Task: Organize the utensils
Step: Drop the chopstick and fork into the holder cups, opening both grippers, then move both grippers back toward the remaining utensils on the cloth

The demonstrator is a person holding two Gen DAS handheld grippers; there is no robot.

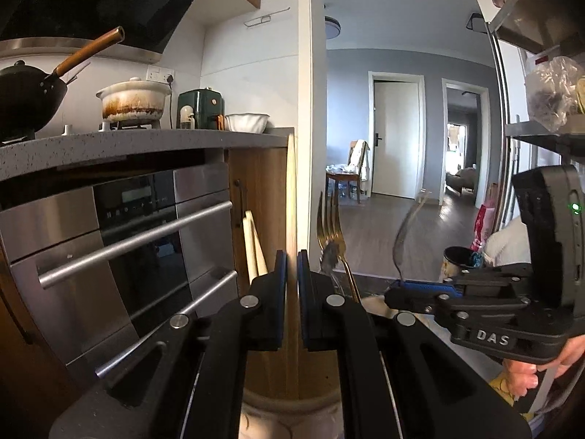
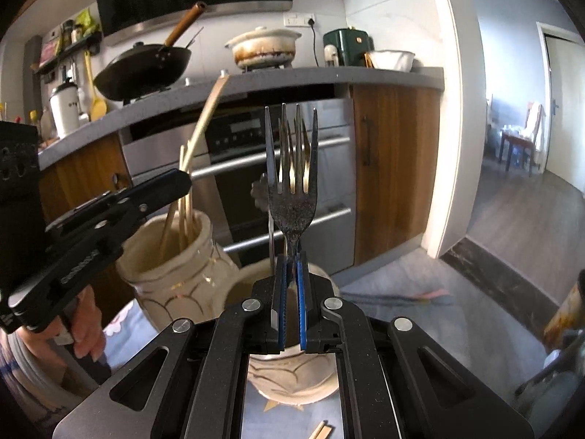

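Note:
My left gripper (image 1: 292, 267) is shut on a pale wooden chopstick (image 1: 291, 190) that stands upright over a cream jar (image 1: 256, 402). Two more chopsticks (image 1: 252, 245) lean in that jar. In the right wrist view the same gripper (image 2: 184, 181) holds the chopstick (image 2: 210, 113) above the chopstick jar (image 2: 175, 278). My right gripper (image 2: 291, 259) is shut on the neck of a dark speckled fork (image 2: 292, 208), tines up, over a second cream jar (image 2: 292, 380). A golden fork (image 1: 331, 223) stands in that jar. The right gripper (image 1: 395, 291) shows edge-on at the right.
A steel oven (image 2: 285, 168) and wooden cabinets sit behind the jars, under a grey counter (image 2: 256, 84) with a wok (image 2: 142, 66), a stained pot (image 2: 263, 49) and a white bowl (image 2: 391, 60). Loose chopstick ends (image 2: 321, 430) lie on the blue cloth. A doorway opens on the right.

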